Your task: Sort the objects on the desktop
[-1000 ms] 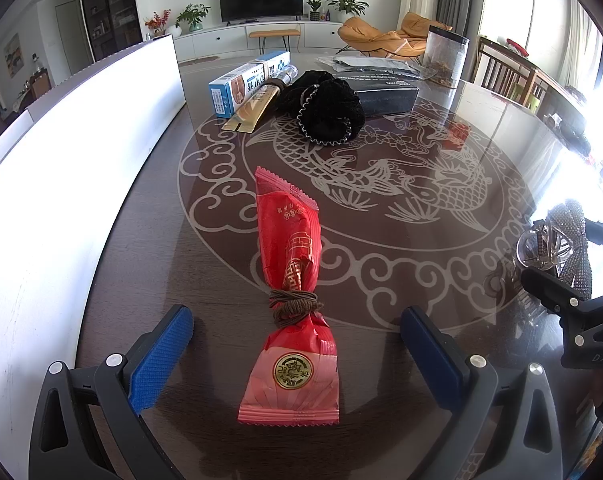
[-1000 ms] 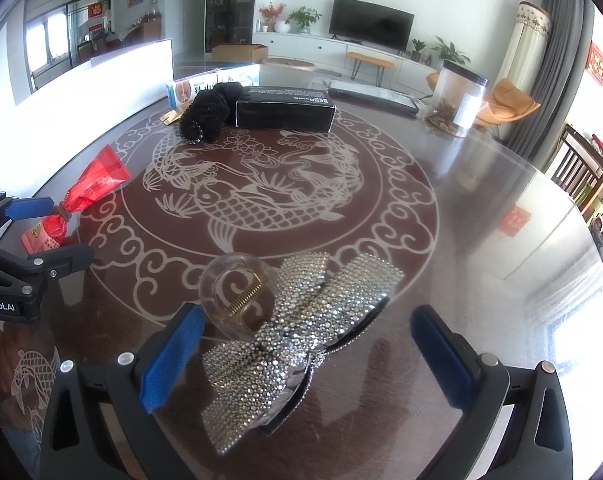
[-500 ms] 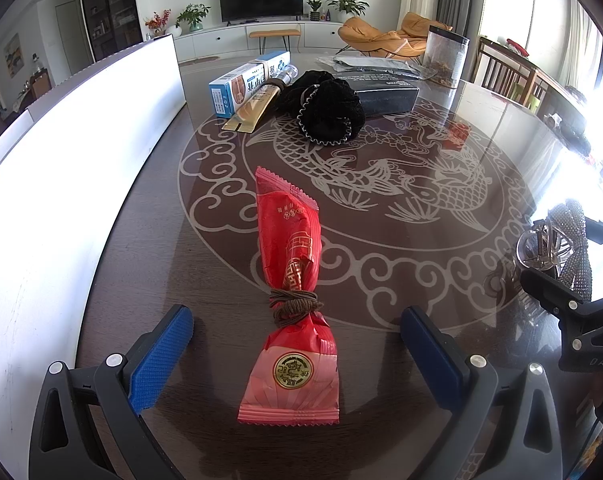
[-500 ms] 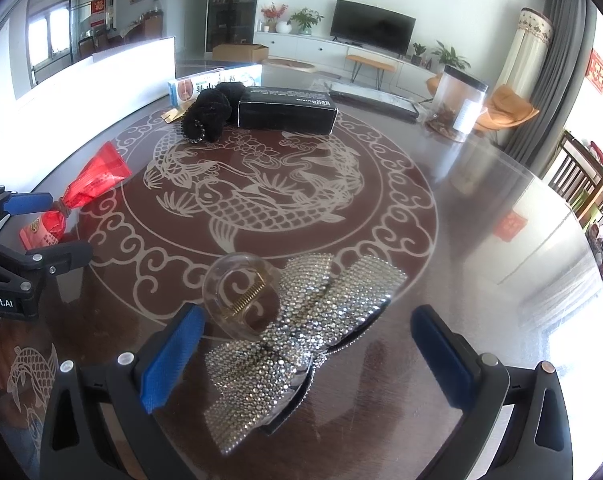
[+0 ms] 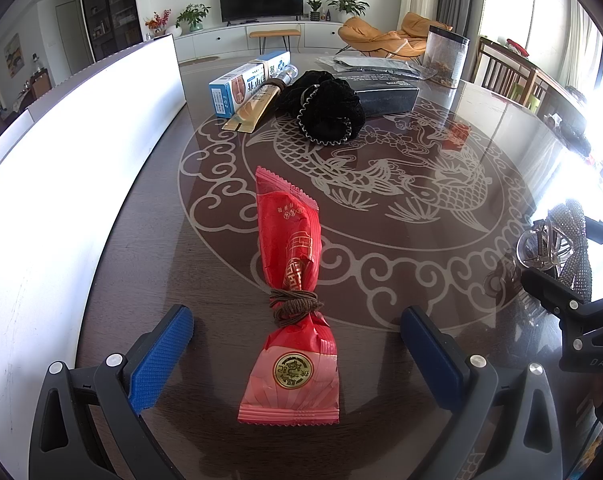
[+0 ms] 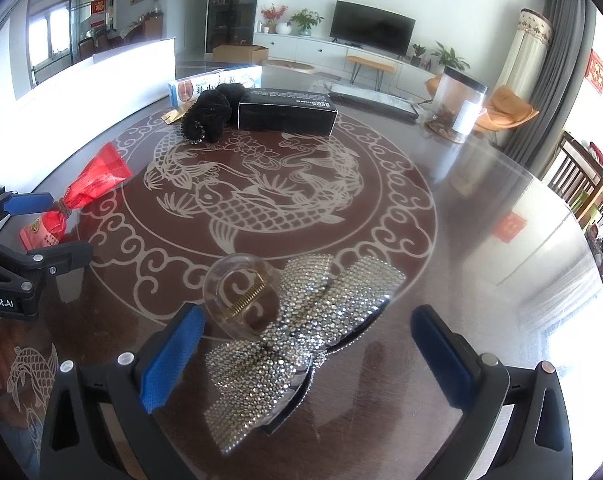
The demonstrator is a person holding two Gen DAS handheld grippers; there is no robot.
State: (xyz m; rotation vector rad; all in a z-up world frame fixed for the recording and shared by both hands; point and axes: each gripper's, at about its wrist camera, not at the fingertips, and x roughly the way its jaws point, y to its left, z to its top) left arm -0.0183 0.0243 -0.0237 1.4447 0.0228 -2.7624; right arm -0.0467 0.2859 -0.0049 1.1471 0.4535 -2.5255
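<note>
— anything shifted since a moment ago?
— barely; my right claw (image 6: 301, 356) drifted a touch, my left claw (image 5: 297, 352) stayed put. both gape wide, holding nothing.
— the targets?
— red snack packet (image 5: 289, 292) lies on the bench (image 5: 381, 208) between my left fingers; light, crinkly, slippery, so i'd pinch at its tied waist. rhinestone bow clip (image 6: 297, 344) sits between my right: stiff, fragile stones, take its centre knot.

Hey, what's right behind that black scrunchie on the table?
Behind the black scrunchie lie a blue-and-white box and a gold tube; a black box sits beside it. Their hidden parts can't be seen.
</note>
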